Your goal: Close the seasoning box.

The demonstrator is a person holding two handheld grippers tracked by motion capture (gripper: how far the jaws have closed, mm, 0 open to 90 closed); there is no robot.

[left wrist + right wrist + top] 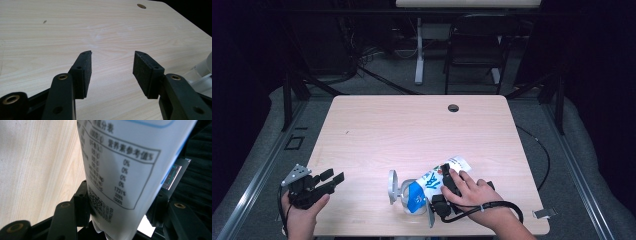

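Clamped around the white-and-blue pouch [120, 170], my right gripper [447, 187] pinches it near the table's [412, 125] front edge, printed label between the jaws. Left gripper [112, 72] sits spread and empty at the table's left edge. Soft packaging could buckle and slip out if I lift carelessly.

You work at a pale wooden table [377, 130]; behind it stand a dark chair [476, 47] and grey floor [387, 75].
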